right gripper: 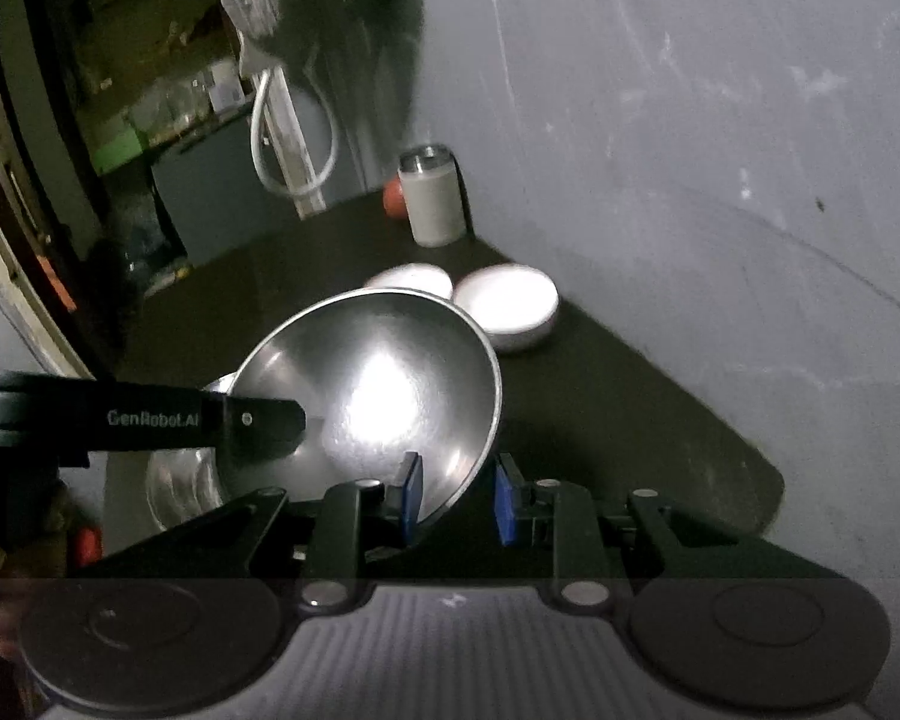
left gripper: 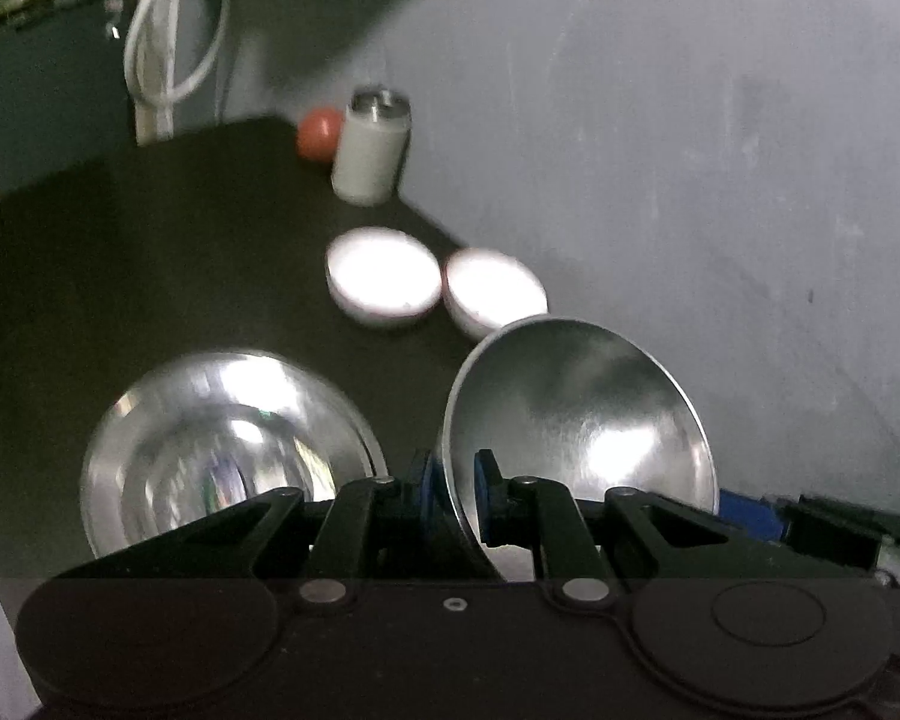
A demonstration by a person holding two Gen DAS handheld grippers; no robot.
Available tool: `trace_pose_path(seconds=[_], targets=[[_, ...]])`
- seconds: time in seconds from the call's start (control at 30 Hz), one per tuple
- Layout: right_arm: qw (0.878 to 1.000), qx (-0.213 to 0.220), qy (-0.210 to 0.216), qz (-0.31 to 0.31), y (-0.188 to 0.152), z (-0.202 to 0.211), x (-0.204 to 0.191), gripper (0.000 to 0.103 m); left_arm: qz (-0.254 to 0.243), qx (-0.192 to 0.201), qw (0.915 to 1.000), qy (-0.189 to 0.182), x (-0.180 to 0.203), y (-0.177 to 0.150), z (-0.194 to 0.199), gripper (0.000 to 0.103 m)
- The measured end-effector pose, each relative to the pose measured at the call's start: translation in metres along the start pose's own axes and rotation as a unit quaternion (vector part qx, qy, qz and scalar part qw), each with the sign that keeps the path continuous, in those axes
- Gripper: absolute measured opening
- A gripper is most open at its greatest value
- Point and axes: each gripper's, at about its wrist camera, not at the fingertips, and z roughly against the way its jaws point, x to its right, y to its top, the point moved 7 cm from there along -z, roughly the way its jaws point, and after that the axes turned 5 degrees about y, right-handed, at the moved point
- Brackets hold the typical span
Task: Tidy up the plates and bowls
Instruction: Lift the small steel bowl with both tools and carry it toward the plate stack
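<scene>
Steel bowl [left gripper: 576,414] rim clamped in left gripper [left gripper: 455,489], tilted above table [left gripper: 150,252]

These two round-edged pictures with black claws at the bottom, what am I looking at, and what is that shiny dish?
Each picture comes from a camera mounted on a hand-held gripper, looking along its two fingers. No robot: a person carries one in each hand. The left gripper pinches the rim of a tilted steel bowl. The right gripper is open, its fingers either side of that bowl's rim. On the dark table sit another steel bowl, two white bowls, a grey canister and a small red object.
</scene>
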Motion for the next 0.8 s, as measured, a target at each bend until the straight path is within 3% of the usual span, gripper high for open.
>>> trace_pose_path(seconds=[0.2,0.3,0.8], targets=[[0.999,-0.046,0.009,-0.002,-0.016,-0.01,0.018,0.028,-0.002,-0.084,0.9964,0.002,0.007,-0.027,-0.027,0.015],[0.998,-0.062,0.013,0.004,-0.017,-0.017,0.023,0.028,-0.006,-0.108,0.994,0.013,0.011,-0.031,-0.037,0.016],[0.992,-0.093,0.054,0.064,-0.022,-0.052,0.033,0.028,-0.016,-0.142,0.9869,0.076,0.014,-0.029,-0.063,0.018]])
